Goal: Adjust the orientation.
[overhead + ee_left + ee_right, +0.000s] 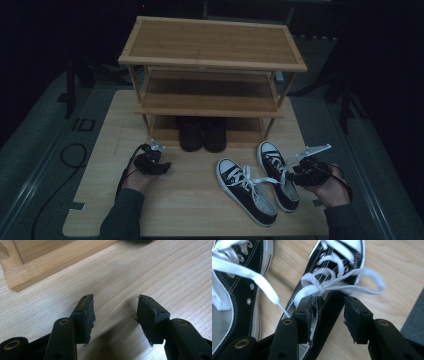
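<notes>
Two black canvas sneakers with white laces lie on the wooden board [190, 205], toes pointing at the rack. My right gripper [294, 173] [328, 300] is at the right sneaker [276, 167] [325, 315]. One jaw is inside the shoe's opening and the other outside its side wall, under the tied bow. The outer pad stands clear of the canvas, so the jaws are open. The left sneaker [245, 192] [239, 295] lies beside it, laces loose. My left gripper [162, 166] [115, 298] hovers open over bare board, nothing between its pads.
A three-shelf bamboo shoe rack [210, 42] stands at the back of the board, its base corner [50, 262] just ahead of my left gripper. A pair of black boots [202, 132] sits on its bottom shelf. Dark floor and cables surround the board.
</notes>
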`<state>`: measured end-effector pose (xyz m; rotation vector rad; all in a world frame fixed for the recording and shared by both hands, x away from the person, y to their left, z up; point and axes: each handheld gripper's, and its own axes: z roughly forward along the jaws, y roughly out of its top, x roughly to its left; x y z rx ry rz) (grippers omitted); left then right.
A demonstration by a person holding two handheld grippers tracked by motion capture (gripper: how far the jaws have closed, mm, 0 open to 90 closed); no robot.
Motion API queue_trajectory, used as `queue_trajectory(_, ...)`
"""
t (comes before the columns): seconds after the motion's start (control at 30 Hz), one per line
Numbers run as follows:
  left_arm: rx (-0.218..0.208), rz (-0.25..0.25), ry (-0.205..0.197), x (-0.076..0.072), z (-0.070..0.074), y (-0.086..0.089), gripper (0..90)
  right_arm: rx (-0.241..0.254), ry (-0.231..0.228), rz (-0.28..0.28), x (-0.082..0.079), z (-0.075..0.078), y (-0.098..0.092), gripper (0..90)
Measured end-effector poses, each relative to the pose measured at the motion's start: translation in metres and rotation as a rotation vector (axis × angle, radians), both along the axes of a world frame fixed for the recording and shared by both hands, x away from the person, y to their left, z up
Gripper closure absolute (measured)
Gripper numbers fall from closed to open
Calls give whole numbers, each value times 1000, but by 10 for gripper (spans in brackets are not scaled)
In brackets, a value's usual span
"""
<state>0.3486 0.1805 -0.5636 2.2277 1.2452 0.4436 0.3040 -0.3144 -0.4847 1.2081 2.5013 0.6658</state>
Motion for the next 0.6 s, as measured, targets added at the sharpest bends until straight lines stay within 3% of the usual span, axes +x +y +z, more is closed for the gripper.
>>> queue_trajectory(0.1, 0, 0, 0, 0, 0, 0, 483, -6, 22, -5, 1, -6, 1, 573)
queue_trajectory(0.2, 0, -1, 0, 0, 0, 0, 482, -58, 49, -13, 4, -16, 5, 564)
queue_trajectory(0.6, 0, 0, -1, 0, 0, 0, 482, -57, 50, -62, 19, -35, 14, 699)
